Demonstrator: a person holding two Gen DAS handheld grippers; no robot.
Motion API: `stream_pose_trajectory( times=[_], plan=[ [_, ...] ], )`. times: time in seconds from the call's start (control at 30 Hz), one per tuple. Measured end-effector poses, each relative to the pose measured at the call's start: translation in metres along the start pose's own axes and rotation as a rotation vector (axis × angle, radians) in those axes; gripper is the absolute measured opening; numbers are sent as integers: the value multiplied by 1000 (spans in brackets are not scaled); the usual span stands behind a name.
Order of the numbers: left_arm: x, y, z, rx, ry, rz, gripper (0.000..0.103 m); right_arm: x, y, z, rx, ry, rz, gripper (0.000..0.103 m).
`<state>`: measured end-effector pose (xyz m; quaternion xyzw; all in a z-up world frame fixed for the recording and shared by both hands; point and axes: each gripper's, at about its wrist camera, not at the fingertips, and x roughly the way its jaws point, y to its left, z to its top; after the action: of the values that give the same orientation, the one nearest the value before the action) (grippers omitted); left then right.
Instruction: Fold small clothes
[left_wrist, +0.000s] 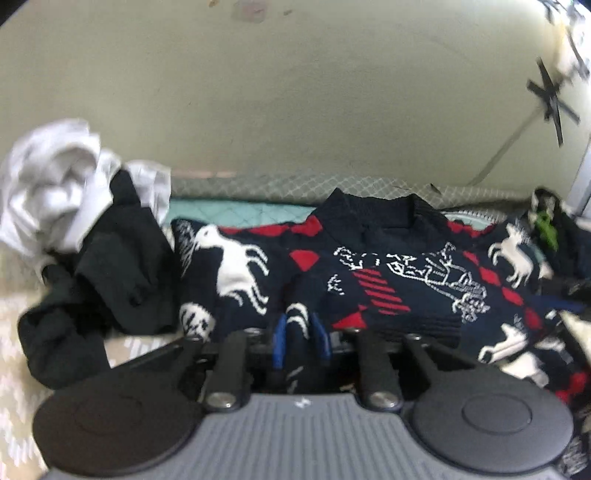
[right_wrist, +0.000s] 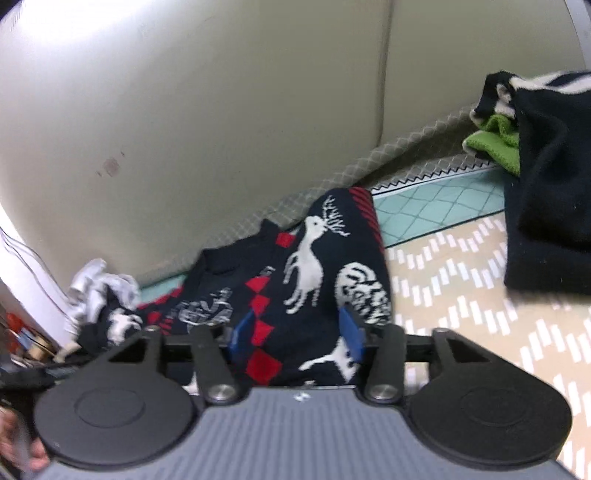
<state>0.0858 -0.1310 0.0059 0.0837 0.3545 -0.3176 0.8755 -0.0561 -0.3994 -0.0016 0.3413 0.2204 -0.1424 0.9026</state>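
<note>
The sweater (left_wrist: 388, 266) lies on the bed cover (right_wrist: 461, 295), collar toward the far wall (left_wrist: 295, 92), body spread flat, both sleeves turned in toward the body. No body fold is visible. Judgement: the task is at an early stage, with this garment part folded and other garments waiting.

Left gripper (left_wrist: 301, 338): its blue fingers stand close together with a bunched fold of the sweater's near edge pinched between them. State: clenched on the sweater.

Right gripper (right_wrist: 297, 332): its blue fingers stand wider apart, with a broad band of the sweater's right side between them. The knit fills the gap from finger to finger, so the grip reads as grasping the sweater, though pad contact is partly hidden.

Remaining, by judgement: fold the body over, set it aside, then process the rest.

View differences:
- The left wrist view alone shows the whole sweater front and, to its left, a white garment (left_wrist: 55, 177) on a black garment (left_wrist: 110, 280), both crumpled.
- The right wrist view alone shows a dark pile (right_wrist: 546, 206) with a green item (right_wrist: 495, 144) at far right, well apart from the sweater; whether it is folded cannot be told.
</note>
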Motion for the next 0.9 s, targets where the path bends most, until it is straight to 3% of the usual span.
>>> stream_pose_trajectory(
  times=[0.13,0.27,0.4,0.6,0.73,0.83,0.9],
  plan=[
    [-16,7,7,-54,20,1,29,-43,-11,-11,77,7,67,61],
    [-74,10,-13,-54,-41,-61,38,-105,-7,-39,-61,101,130,61],
    [-132,3,-62,36,-29,-91,38,-168,-22,-83,-120,182,158,60],
    [-197,13,-143,33,87,-65,38,-253,-51,-130,-96,126,163,55],
    [-224,20,-176,-28,115,-67,39,-316,-86,-132,5,-30,118,54],
    [-233,14,-189,-51,120,-129,46,-330,-86,-136,18,-52,119,55],
    [-232,5,-196,-29,125,-135,50,-320,-76,-145,0,-9,164,55]
  ],
)
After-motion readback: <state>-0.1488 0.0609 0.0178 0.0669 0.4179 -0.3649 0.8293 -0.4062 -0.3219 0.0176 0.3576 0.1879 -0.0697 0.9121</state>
